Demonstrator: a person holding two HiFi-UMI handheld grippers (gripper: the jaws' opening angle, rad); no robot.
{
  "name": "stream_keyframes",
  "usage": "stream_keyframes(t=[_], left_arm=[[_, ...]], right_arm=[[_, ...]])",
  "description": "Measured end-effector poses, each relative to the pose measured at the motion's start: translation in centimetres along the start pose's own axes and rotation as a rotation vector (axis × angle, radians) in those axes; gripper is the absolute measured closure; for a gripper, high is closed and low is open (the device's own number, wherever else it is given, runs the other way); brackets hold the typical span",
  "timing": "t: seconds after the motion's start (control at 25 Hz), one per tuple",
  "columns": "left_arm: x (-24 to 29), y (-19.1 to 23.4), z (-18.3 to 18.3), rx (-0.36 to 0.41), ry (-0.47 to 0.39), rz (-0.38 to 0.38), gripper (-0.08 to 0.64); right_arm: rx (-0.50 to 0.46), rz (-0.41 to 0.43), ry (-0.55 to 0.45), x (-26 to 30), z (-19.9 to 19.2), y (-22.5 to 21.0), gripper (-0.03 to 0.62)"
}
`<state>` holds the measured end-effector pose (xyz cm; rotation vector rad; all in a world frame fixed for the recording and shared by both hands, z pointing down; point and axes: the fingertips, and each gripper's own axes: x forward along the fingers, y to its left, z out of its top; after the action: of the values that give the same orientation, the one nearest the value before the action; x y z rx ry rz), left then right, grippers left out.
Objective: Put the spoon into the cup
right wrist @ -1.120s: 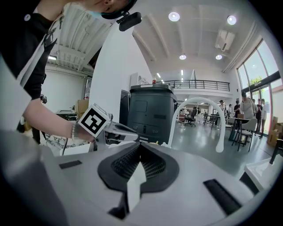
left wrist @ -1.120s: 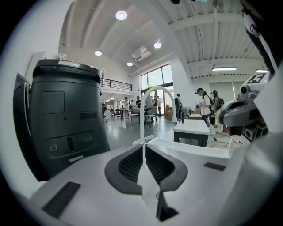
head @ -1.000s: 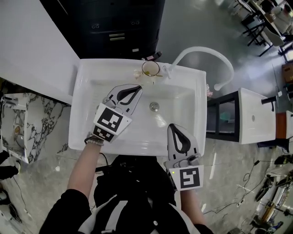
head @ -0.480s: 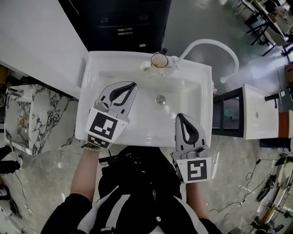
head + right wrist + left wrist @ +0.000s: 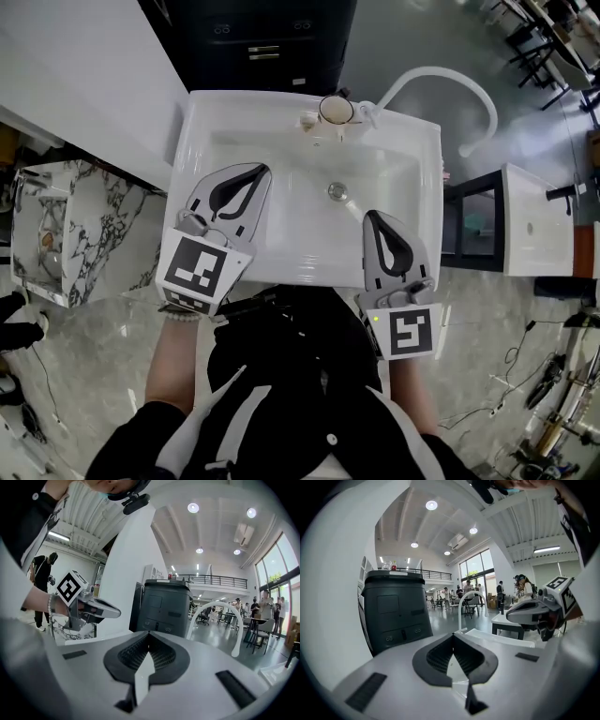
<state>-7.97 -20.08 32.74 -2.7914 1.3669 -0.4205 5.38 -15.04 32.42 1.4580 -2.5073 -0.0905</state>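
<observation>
A small cup (image 5: 336, 110) stands on the back rim of the white sink (image 5: 202, 159), beside the base of the faucet. No spoon can be made out in any view. A small pale item (image 5: 307, 119) lies on the rim just left of the cup. My left gripper (image 5: 258, 171) hovers over the left half of the basin, shut and empty, with its pads meeting (image 5: 452, 638). My right gripper (image 5: 372, 216) is over the near right of the basin, also shut with nothing in it (image 5: 149, 635). Each gripper shows in the other's view: right gripper (image 5: 534, 611), left gripper (image 5: 89, 607).
A white curved faucet hose (image 5: 441, 80) arches off the sink's back right corner. The drain (image 5: 337, 191) lies mid-basin between the grippers. A dark cabinet (image 5: 272, 42) stands behind the sink, a white wall (image 5: 84, 66) to its left and a white side unit (image 5: 534, 234) to its right.
My left gripper has drawn back from the cup toward the near left of the basin, staying shut. The right gripper has shifted only slightly.
</observation>
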Motion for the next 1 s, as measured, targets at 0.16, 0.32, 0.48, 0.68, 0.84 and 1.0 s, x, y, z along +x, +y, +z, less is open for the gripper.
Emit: stream_keyframes(t=[0.16,0.32,0.48,0.68,0.84,1.0], left_arm=[[-1.0,-0.4,0.0,-0.052,0.007,-0.002,0.558],[-1.6,-0.6,0.1,-0.072,0.011,-0.006,0.558],[-1.8,-1.1,0.3,-0.060,0.005,-0.004,0.558],[-1.8,-1.4,0.3,-0.023,-0.007,-0.003,0.558],[-1.7,-1.5,0.1,-0.013,-0.011,-0.006,0.558],[-1.6,-1.4,-0.2,-0.020,-0.008,-0.009,0.558]], right_arm=[[0.001,0.006,-0.009,0.3,0.5,0.3,0.591],[-0.010,0.011,-0.019,0.6,0.6,0.4,0.591],[-0.001,0.017,-0.023,0.7,0.8,0.4,0.591],[-0.004,0.013,-0.026,0.7,0.9,0.4,0.591],[-0.009,0.015,-0.022,0.8,0.8,0.6,0.592],[-0.006,0.025,-0.014,1.0,0.8,0.8,0.592]])
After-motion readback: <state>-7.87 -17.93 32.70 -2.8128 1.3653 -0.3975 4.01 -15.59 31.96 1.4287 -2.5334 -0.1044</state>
